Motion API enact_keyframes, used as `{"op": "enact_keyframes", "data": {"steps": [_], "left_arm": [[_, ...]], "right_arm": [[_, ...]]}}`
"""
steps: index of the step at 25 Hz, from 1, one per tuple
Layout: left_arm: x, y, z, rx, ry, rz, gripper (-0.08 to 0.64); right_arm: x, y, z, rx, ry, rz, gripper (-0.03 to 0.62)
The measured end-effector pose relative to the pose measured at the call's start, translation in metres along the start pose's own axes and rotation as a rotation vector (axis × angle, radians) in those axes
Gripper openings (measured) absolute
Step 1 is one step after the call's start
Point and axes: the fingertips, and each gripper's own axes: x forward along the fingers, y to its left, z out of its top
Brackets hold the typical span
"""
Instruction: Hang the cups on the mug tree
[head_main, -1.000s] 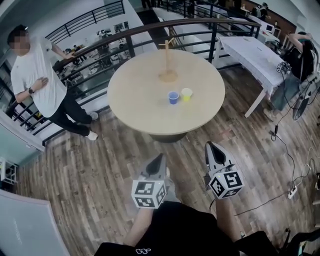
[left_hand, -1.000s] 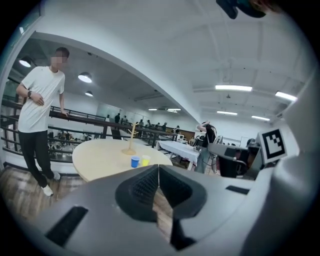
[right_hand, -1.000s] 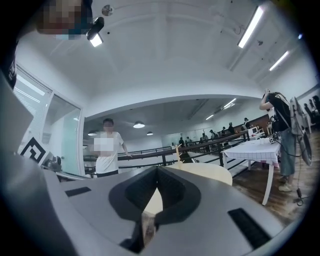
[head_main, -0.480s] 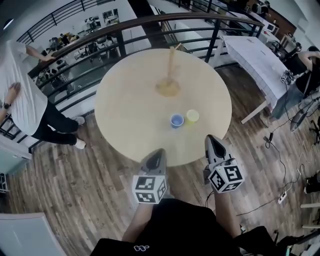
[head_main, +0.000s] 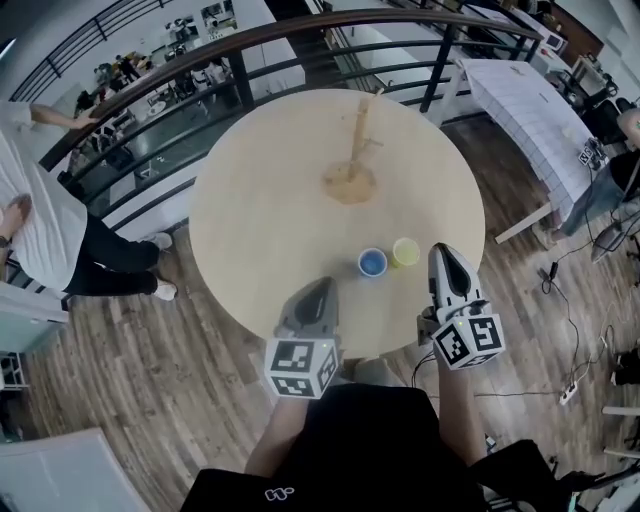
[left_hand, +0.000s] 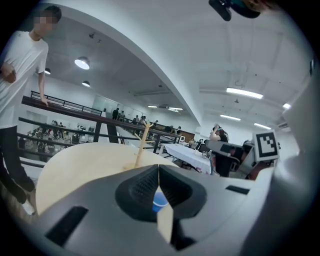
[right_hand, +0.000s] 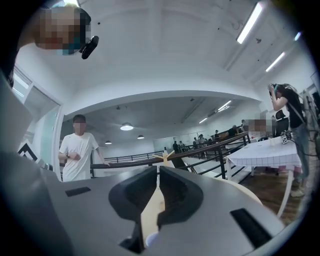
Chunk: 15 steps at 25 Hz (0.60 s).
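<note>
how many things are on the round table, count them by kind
cups: 2, the blue cup and the yellow cup
mug tree: 1
total: 3

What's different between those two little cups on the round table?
The blue cup is deep blue, the yellow cup pale. The blue cup sits left of the yellow cup, which is nearer the right tongs. Both stand upright, side by side, neither yet on the mug tree.
</note>
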Motion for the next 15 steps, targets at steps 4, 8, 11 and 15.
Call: {"op": "enact_keyframes", "data": {"steps": [4,8,11,15], "left_arm": [[0.011,0.008,-0.007,-0.006,0.037,0.019,0.011],[0.025,0.005,-0.001,-0.002,0.045,0.02,0.011],[0.036,0.009,0.003,-0.009,0.05,0.033,0.011],[0.054,0.008,-0.004,-0.03,0.071,0.05,0.011]], "right_arm": [[0.019,0.002,0.006,0.018,-0.025,0.03,0.011],[0.031,0.004,0.007,0.028,-0.03,0.083,0.012],[0.039,0.008,0.008,0.039,-0.027,0.116,0.012],[0.041,0.007,-0.003,-0.018,0.02,0.174,0.134]]}}
